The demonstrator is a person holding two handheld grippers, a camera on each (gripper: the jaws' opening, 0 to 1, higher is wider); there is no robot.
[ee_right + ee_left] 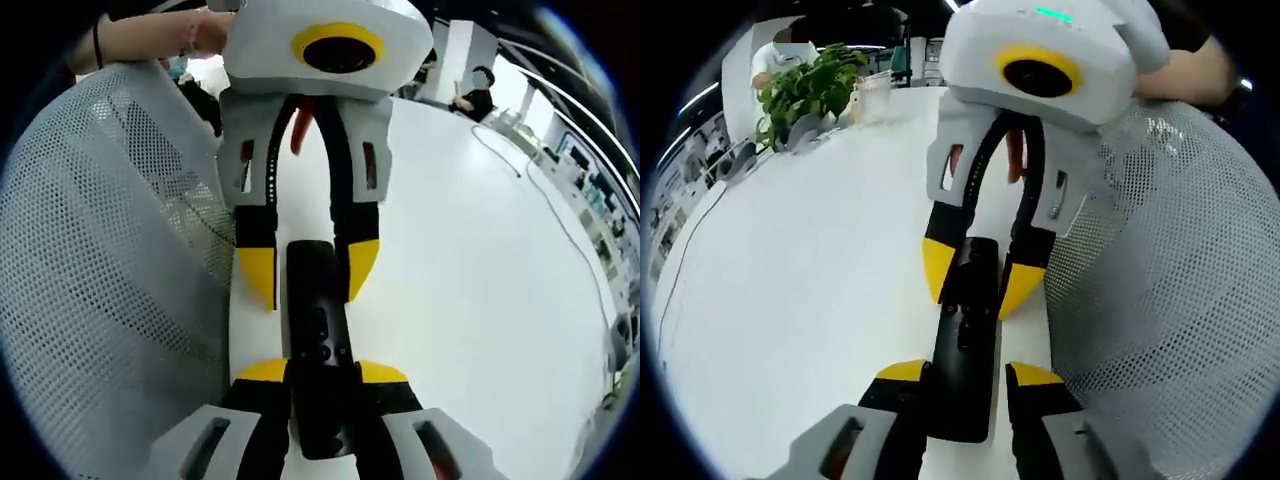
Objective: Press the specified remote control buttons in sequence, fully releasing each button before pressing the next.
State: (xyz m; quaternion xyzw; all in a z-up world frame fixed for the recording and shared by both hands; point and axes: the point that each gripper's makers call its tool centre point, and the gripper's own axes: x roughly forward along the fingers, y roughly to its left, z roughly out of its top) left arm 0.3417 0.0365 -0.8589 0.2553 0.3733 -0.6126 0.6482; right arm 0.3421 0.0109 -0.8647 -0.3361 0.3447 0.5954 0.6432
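Observation:
A black remote (pixel 965 340) lies lengthwise between the two grippers, which face each other over a white table (pixel 800 280). In the left gripper view my left gripper (pixel 968 372) has its yellow-tipped jaws close against the remote's near end, gripping it. My right gripper (pixel 982 275) comes down from above, shut on the far end. In the right gripper view the remote (pixel 318 340) shows its buttons. My right gripper (pixel 322 372) clamps the near end and my left gripper (pixel 310 268) flanks the far end.
A white mesh chair back (pixel 1180 280) (pixel 110 260) stands close beside the grippers. A potted plant (pixel 805 90) and a clear cup (pixel 872 98) sit at the table's far end. A cable (pixel 545 205) runs across the table, and a person (pixel 478 95) sits beyond it.

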